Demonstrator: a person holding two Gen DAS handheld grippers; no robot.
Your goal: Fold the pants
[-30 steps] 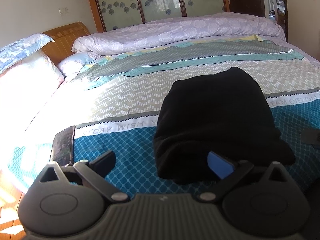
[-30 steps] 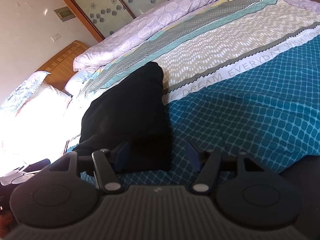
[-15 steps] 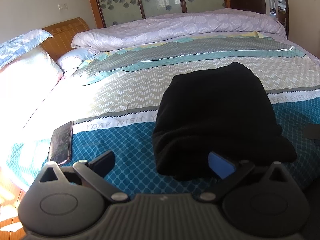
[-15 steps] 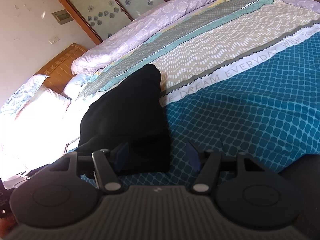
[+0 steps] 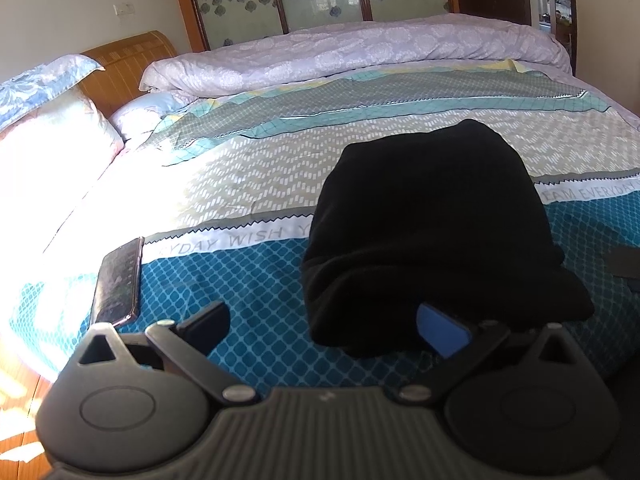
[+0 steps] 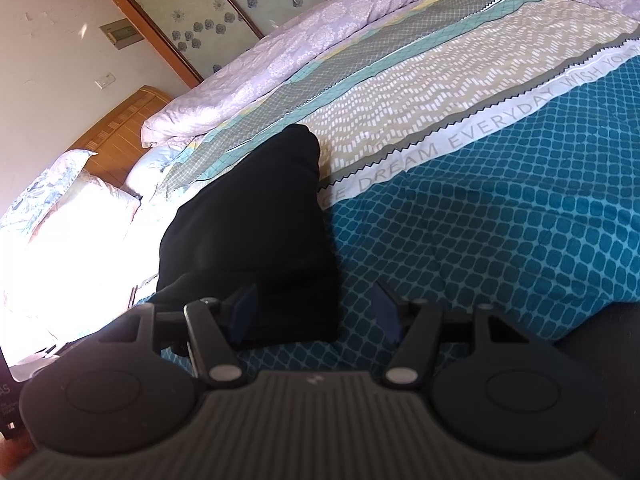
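Note:
The black pants (image 5: 432, 224) lie folded in a compact bundle on the patterned bedspread (image 5: 240, 184); they also show in the right wrist view (image 6: 256, 232). My left gripper (image 5: 324, 326) is open and empty, just in front of the bundle's near left edge, with its right finger (image 5: 440, 334) close to the cloth. My right gripper (image 6: 316, 312) is open and empty at the bundle's near right corner. Whether its fingers touch the cloth I cannot tell.
A phone (image 5: 118, 282) lies on the bed to the left of the pants. A rolled lilac duvet (image 5: 360, 52) runs along the far side. Pillows (image 5: 48, 128) and a wooden headboard (image 5: 128, 60) are at the left. A dark object (image 5: 626, 262) lies at the right edge.
Both grippers have drawn back slightly from the folded pants and risen a little; both stay open. The pants have not moved.

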